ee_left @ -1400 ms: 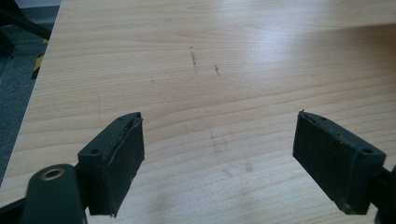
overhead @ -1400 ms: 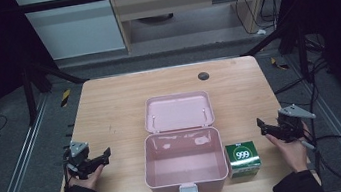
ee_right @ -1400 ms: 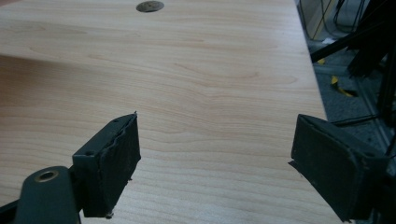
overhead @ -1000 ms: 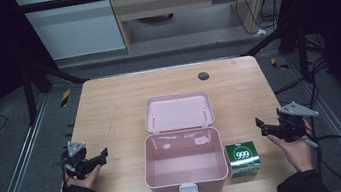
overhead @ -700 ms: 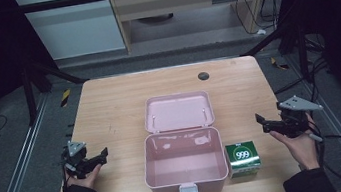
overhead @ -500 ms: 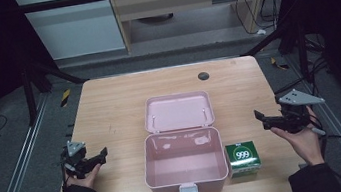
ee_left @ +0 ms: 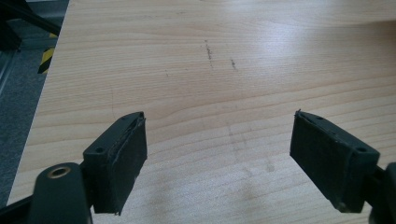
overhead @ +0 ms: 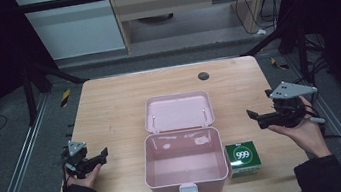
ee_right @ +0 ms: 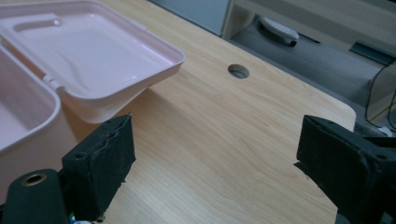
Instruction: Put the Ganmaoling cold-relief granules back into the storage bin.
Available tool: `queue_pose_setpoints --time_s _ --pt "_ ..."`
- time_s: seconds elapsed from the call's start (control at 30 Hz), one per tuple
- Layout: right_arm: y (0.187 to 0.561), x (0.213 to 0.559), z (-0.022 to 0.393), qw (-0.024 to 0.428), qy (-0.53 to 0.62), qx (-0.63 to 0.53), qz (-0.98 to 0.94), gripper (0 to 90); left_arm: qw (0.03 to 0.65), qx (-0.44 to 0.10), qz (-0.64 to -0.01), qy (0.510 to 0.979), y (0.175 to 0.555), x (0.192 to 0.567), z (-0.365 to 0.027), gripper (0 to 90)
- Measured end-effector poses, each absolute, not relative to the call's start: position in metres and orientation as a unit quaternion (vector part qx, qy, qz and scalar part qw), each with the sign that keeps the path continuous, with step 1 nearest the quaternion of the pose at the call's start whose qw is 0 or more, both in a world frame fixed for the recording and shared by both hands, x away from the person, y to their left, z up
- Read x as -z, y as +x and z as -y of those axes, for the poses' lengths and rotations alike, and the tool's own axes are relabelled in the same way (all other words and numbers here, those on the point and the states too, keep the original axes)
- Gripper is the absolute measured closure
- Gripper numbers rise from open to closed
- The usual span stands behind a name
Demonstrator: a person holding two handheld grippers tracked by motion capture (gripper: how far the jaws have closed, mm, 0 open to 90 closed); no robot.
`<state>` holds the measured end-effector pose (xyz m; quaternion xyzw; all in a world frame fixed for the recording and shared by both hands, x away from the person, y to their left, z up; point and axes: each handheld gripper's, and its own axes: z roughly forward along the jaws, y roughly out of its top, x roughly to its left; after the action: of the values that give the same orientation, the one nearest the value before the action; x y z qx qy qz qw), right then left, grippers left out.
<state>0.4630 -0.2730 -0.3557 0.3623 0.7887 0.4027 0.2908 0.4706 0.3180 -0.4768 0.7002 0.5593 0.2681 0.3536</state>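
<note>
A pink plastic box (overhead: 184, 167) stands open at the table's front middle, its lid (overhead: 178, 111) laid back flat; the lid (ee_right: 88, 56) also fills the upper left of the right gripper view. A green carton marked 999 (overhead: 242, 157) sits just right of the box. My right gripper (overhead: 252, 117) hovers above the table's right side, pointing left toward the box; its jaws have just been opening and nothing is between them (ee_right: 212, 163). My left gripper (overhead: 104, 153) rests low at the front left, open over bare wood (ee_left: 217, 161), jaws having just been closing a little, with nothing between them.
The wooden table (overhead: 115, 109) has a round cable hole (overhead: 203, 75) at the back right, also seen as a hole (ee_right: 238, 71) in the right gripper view. Dark frame rails and cables surround the table; cabinets stand behind.
My right gripper has risen off the table and shifted slightly back, and its jaws stand wider. The left gripper stayed where it was.
</note>
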Motion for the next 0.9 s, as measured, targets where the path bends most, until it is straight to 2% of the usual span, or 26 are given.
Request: queue_pose_setpoints --time_s 0.77,0.9 --pt "0.453 0.363 0.248 0.184 0.243 -0.334 -0.892 6.1 0.349 -0.269 -0.556 0.705 0.471 0.477 -0.317 18.2" --pt "0.452 0.365 0.245 0.177 0.228 -0.323 -0.902 5.0 0.348 -0.270 -0.556 0.705 0.471 0.477 -0.317 18.2"
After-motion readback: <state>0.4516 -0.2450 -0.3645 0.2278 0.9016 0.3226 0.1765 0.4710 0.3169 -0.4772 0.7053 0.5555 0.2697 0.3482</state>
